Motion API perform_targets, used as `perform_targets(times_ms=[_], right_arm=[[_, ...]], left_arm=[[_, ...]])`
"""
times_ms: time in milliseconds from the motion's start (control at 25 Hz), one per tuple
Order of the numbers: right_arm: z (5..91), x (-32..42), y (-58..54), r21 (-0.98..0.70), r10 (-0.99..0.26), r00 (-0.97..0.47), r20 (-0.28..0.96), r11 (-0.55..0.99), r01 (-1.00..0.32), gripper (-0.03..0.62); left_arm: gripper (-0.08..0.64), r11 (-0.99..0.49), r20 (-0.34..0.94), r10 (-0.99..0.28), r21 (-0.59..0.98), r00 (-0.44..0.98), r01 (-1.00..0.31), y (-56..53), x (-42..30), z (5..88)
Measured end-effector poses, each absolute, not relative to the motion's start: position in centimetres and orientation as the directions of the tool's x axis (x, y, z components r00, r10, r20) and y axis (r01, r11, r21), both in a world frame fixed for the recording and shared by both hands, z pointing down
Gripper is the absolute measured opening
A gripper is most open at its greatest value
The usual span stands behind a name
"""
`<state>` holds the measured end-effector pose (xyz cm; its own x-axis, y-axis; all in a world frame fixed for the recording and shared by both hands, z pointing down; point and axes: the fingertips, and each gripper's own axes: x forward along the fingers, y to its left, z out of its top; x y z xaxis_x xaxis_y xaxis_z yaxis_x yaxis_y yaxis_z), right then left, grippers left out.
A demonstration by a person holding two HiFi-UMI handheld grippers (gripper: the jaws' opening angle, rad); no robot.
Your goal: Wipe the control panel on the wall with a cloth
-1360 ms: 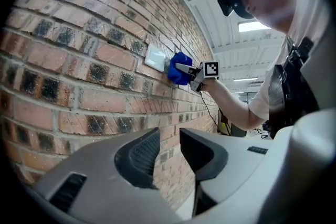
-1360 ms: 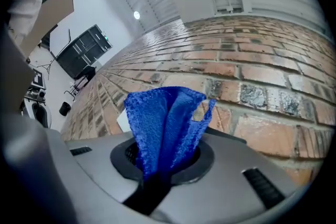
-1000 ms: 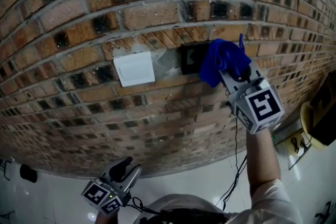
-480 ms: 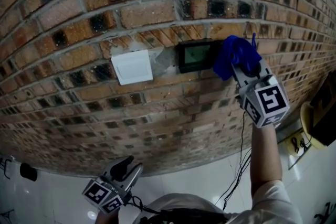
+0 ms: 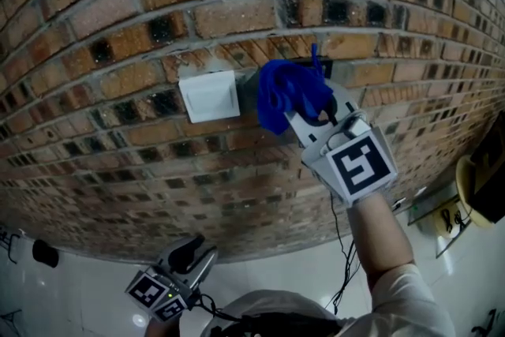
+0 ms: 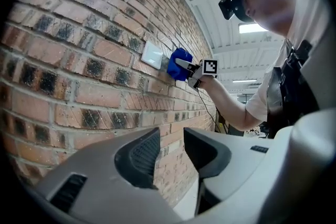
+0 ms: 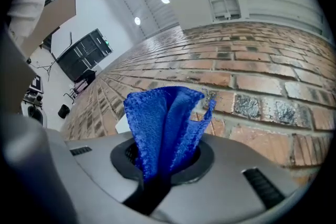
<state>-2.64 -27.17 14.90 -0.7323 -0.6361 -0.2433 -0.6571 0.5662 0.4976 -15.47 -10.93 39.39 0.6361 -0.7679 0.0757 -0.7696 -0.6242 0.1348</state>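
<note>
A bunched blue cloth (image 5: pixel 286 95) is pressed against the brick wall over the dark control panel (image 5: pixel 325 69), of which only a sliver at the right shows. My right gripper (image 5: pixel 298 105) is shut on the cloth, its marker cube (image 5: pixel 361 164) below and to the right. In the right gripper view the cloth (image 7: pixel 165 120) rises from between the closed jaws of the right gripper (image 7: pixel 163 157). The left gripper (image 5: pixel 197 250) hangs low near the person's body, away from the wall. The left gripper view shows the left gripper (image 6: pixel 170 147) open and empty, with the cloth (image 6: pixel 180 56) far ahead.
A white switch plate (image 5: pixel 209 95) sits on the brick wall (image 5: pixel 118 138) just left of the cloth. A black cable (image 5: pixel 341 249) hangs down below the panel. A yellow object (image 5: pixel 473 185) is at the right edge, above a pale floor (image 5: pixel 79 288).
The right gripper has swept the cloth leftward, from the panel's right side across it. The panel, exposed half a second ago, is now mostly covered. The left gripper has stayed put.
</note>
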Motion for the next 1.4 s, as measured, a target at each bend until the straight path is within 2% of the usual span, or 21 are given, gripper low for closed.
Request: perform_targets(times_ms=[200,680,880,1000,1120,1400], right_arm=[[14.7,-0.8,-28.2,0.478,-0.656,-0.709,-0.258,0.551,-0.684,0.091],[14.8,11.1,-31.6,0.485,-0.802,-0.529,-0.279,0.357,-0.798,0.089],[15.4,12.4,-33.1,0.464,-0.811,-0.521,-0.266,0.366,-0.807,0.091],[14.6,11.5,-31.3,0.472,-0.800,-0.525,-0.291,0.357,-0.806,0.089],[13.6,7.9,-28.6,0.498,-0.741,-0.591,-0.318,0.400,-0.769,0.089],[15.0,-1.7,-27.1,0.526,-0.640,-0.728,-0.245,0.544,-0.654,0.089]], left_arm=[[0.146,-0.618,0.081,-0.771,0.144,0.632,-0.773,-10.8,-15.5,39.7],[0.146,-0.654,0.094,-0.739,0.137,0.667,-0.744,-11.7,-13.3,39.7],[0.146,-0.658,0.098,-0.735,0.139,0.671,-0.740,-11.7,-12.9,39.8],[0.146,-0.654,0.098,-0.737,0.142,0.668,-0.743,-11.5,-13.1,40.0],[0.146,-0.646,0.103,-0.743,0.149,0.661,-0.749,-11.4,-13.6,40.2],[0.146,-0.636,0.118,-0.748,0.153,0.653,-0.757,-10.6,-14.5,41.0]])
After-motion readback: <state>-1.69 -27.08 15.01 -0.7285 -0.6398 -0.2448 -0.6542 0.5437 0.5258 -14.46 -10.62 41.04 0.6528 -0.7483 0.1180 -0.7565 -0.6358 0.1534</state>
